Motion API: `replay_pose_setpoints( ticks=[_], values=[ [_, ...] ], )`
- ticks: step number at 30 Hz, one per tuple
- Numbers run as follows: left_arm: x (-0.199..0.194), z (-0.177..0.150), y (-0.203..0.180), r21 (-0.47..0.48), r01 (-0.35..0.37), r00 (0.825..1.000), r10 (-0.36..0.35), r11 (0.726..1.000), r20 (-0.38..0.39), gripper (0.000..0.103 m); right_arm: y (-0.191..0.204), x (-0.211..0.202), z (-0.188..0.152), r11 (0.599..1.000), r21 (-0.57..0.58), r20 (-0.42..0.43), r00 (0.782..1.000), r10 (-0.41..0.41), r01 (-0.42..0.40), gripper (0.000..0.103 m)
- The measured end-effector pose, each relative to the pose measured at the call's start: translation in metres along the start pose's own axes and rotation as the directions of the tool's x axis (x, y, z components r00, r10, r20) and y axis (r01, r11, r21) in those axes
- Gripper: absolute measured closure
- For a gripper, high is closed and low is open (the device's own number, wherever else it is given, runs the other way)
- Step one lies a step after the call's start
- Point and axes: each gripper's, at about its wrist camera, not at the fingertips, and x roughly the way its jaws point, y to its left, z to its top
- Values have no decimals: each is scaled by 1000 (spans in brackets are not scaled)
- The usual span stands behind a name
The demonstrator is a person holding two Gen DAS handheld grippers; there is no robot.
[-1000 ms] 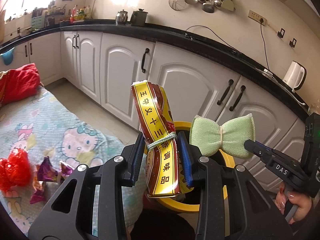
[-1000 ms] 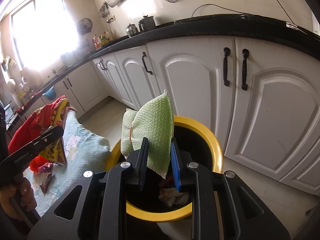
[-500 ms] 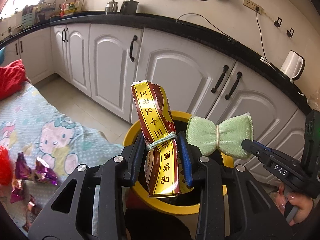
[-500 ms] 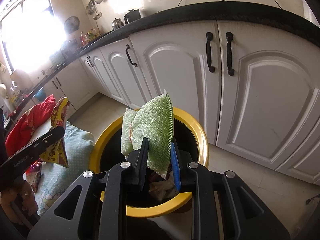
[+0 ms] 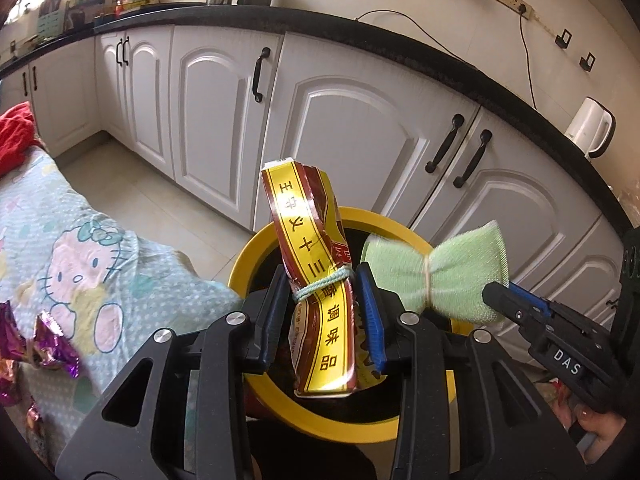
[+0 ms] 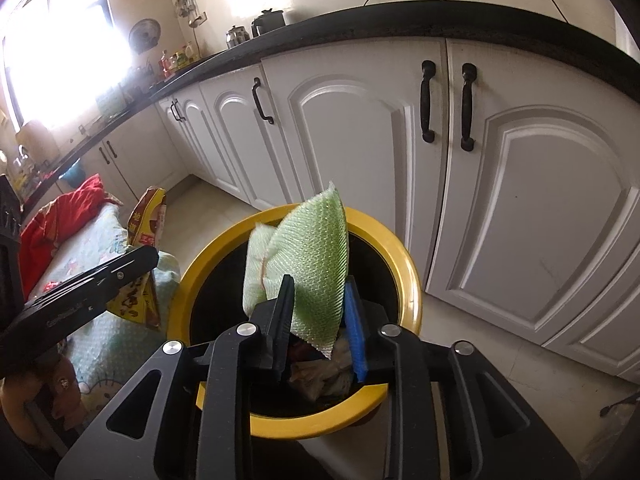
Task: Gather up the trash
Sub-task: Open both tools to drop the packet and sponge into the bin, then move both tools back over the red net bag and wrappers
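My left gripper (image 5: 322, 312) is shut on a yellow and brown seasoning packet (image 5: 316, 280) tied with a pale string, held upright over the yellow-rimmed trash bin (image 5: 256, 244). My right gripper (image 6: 318, 320) is shut on a green sponge (image 6: 308, 264) tied in the middle, also over the bin (image 6: 404, 280). The sponge (image 5: 436, 272) and the right gripper show at the right of the left wrist view. Crumpled trash (image 6: 320, 372) lies inside the bin.
A table with a Hello Kitty cloth (image 5: 80, 264) stands left of the bin, with purple wrappers (image 5: 52, 348) and a red cloth (image 5: 14, 136) on it. White kitchen cabinets (image 5: 360, 136) stand close behind the bin. A white kettle (image 5: 588, 128) sits on the counter.
Both grippers have moved further over the bin with their items still held. The bin now sits more centrally under both.
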Motion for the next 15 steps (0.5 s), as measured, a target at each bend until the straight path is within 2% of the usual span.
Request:
replay_pose_setpoints(
  ticks=[2,5,7,11,13,15],
  values=[
    [2,1,2,-10,1,1000,-1,1000,-3,71,-2,0,0,1000,4,-1,1000,-6,6,76],
    [1,1,4,-13,5,1000,-5,1000,-6,61,-4,0,-1,1000,17,2,1000,-12,12,67],
    [0,1,4,-15,3,1000,-3,1000,-3,55,-4,-1,-1,1000,19,4,1000,-12,12,66],
    [-5,0,9,-25,-5,1000,5,1000,3,45,-4,-4,0,999,30,15,1000,-15,15,53],
    [-9,0,12,-28,-13,1000,13,1000,9,36,-4,-6,0,999,31,20,1000,-17,17,50],
    [-13,0,15,-35,-18,1000,19,999,14,30,-2,-7,0,999,30,27,999,-17,17,45]
  ],
)
